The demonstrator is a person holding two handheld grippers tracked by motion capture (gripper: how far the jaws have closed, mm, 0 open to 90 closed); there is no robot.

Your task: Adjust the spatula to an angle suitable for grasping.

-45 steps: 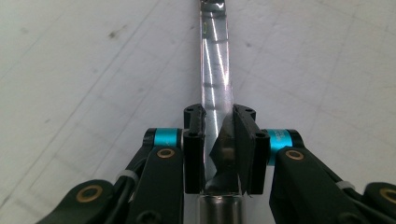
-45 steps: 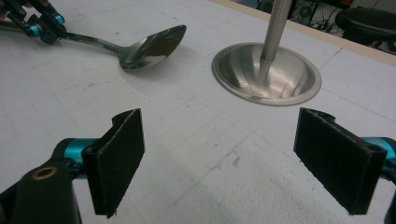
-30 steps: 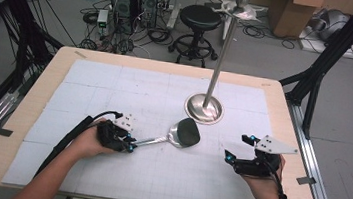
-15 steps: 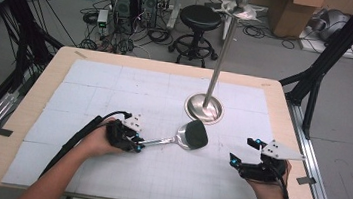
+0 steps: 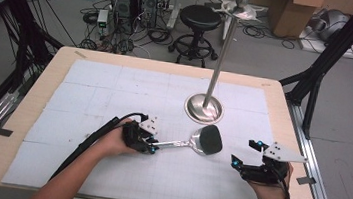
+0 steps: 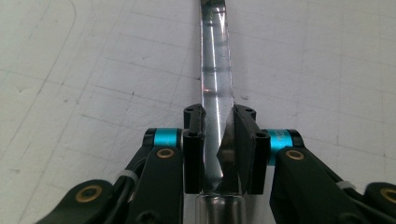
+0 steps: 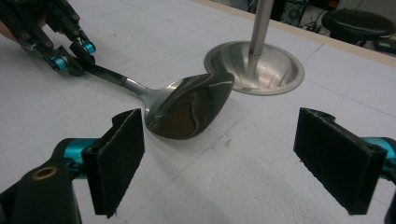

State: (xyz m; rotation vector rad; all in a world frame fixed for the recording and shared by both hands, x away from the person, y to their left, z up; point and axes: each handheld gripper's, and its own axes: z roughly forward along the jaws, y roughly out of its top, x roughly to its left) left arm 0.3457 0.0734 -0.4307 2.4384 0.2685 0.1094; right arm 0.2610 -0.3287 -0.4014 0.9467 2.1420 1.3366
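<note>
High view: the left tongs, at about 7 o'clock of the counter, are clamped on the flat metal handle of a ladle. The handle runs from the tongs toward 2 o'clock and ends in a dark, shiny bowl. The bowl lies near the counter's centre, just at 6 o'clock of the round base of a metal stand, close to it; whether the two touch cannot be told. The stand's pole rises upright from that base.

Left gripper view: both black pads press on the edges of the ladle handle, which extends straight ahead over the white gridded mat.

Right gripper view: the right tongs stand wide apart with nothing between the pads. The ladle bowl lies ahead of them at 11 o'clock, the stand base beyond it at 12 o'clock. In the high view the right tongs sit at about 4 o'clock of the counter, apart from the ladle.
</note>
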